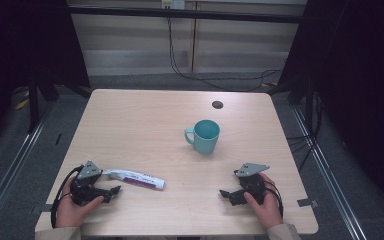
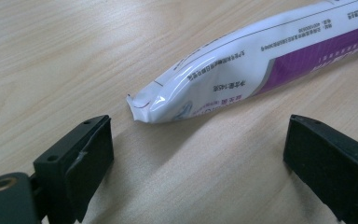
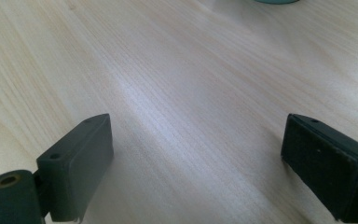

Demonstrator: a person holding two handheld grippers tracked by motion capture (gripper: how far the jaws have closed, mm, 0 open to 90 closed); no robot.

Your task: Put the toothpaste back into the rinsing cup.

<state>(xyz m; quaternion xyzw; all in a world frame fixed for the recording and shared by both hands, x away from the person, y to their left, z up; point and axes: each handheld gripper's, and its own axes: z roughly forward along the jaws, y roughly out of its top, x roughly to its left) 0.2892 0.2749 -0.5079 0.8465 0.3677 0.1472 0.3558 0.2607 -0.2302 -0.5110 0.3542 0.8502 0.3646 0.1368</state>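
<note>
Just ahead of my left gripper (image 2: 198,154) lay the tube (image 2: 261,60), flat on the table (image 1: 140,125), its crimped end nearest the spread jaws and touching neither. My right gripper (image 3: 196,158) rested low over bare wood, jaws equally wide apart, with the cup (image 1: 204,135) farther ahead.

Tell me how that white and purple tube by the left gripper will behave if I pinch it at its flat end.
The tube looks soft, so it will probably sag from its crimped end. Its glossy skin may slip between the pads. Lying flat on the table, it seems unlikely to roll.
</note>
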